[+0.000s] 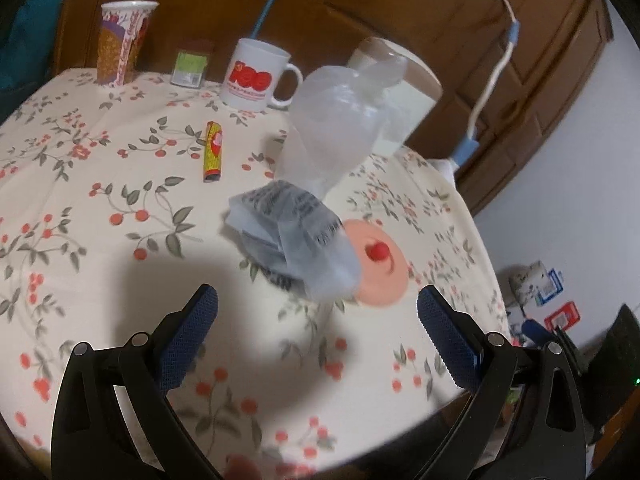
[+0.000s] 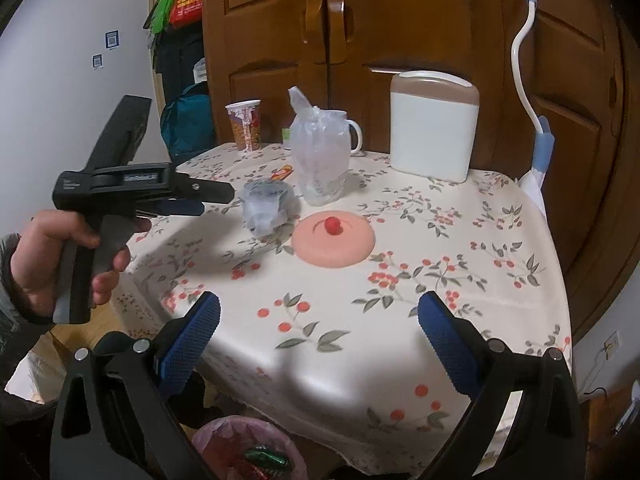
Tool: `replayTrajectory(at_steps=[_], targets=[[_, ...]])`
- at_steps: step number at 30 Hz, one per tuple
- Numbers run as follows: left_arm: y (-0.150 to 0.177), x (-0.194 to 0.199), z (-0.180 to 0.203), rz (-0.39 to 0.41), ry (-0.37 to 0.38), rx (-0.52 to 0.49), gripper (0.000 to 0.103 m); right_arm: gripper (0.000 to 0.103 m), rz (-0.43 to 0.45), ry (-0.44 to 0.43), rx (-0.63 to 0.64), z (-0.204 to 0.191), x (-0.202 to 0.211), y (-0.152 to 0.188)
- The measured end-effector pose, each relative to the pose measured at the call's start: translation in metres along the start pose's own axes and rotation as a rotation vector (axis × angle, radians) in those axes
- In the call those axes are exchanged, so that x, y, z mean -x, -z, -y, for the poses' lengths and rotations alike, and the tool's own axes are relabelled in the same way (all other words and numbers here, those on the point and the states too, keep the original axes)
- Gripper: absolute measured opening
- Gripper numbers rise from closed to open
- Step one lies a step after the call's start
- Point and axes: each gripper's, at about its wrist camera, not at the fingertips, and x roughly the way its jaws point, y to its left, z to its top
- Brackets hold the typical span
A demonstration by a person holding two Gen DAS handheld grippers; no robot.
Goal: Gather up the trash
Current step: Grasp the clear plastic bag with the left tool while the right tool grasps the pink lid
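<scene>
A table draped in a cherry-print cloth (image 2: 400, 280) is seen against a wooden cabinet (image 2: 400, 20), its near and right edges falling away below the right gripper (image 2: 319, 322). That gripper is held released, jaws spread wide with nothing between them, over the bare near corner of the cloth, where the broadest open stretch lies. The left gripper (image 1: 317, 316), gripped by a hand (image 2: 60, 264) off the table's left edge, is likewise spread apart and empty. A white canister with a brown top (image 2: 434, 128) is set far ahead of the right gripper, at the back edge. A clear plastic bag (image 2: 318, 156) is stood upright ahead and slightly left, with a white mug (image 1: 256, 76) behind it and a printed paper cup (image 1: 124, 42) at the back left. A pink lid with a red knob (image 2: 333, 242) is laid flat ahead of both grippers. The crumpled printed wrapper (image 1: 292, 236) is found just beyond the left gripper's tips, beside the lid. A small yellow packet (image 1: 213, 151) lies further ahead, to the left. A pink-lined bin (image 2: 248, 452) is glimpsed below the near table edge, under the right gripper.
</scene>
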Motion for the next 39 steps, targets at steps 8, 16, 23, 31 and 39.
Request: replayTrajectory(at_steps=[8, 16, 23, 31, 39], targets=[[-0.022, -0.030, 0.002, 0.021, -0.084, -0.011, 0.097, 0.098, -0.011, 0.020, 0.021, 0.011, -0.024, -0.016], [-0.031, -0.064, -0.003, -0.001, -0.141, -0.012, 0.097, 0.098, -0.026, 0.017, 0.023, 0.017, -0.051, -0.029], [-0.036, -0.069, -0.013, -0.002, -0.134, 0.003, 0.065, 0.098, -0.040, 0.008, 0.027, 0.022, -0.073, -0.040], [-0.037, -0.063, -0.022, -0.024, -0.107, 0.014, 0.049, 0.097, -0.068, -0.016, 0.024, 0.021, -0.103, -0.055], [-0.034, -0.035, -0.024, 0.017, -0.071, 0.030, 0.049, 0.079, -0.164, -0.042, 0.024, 0.021, -0.143, -0.068]])
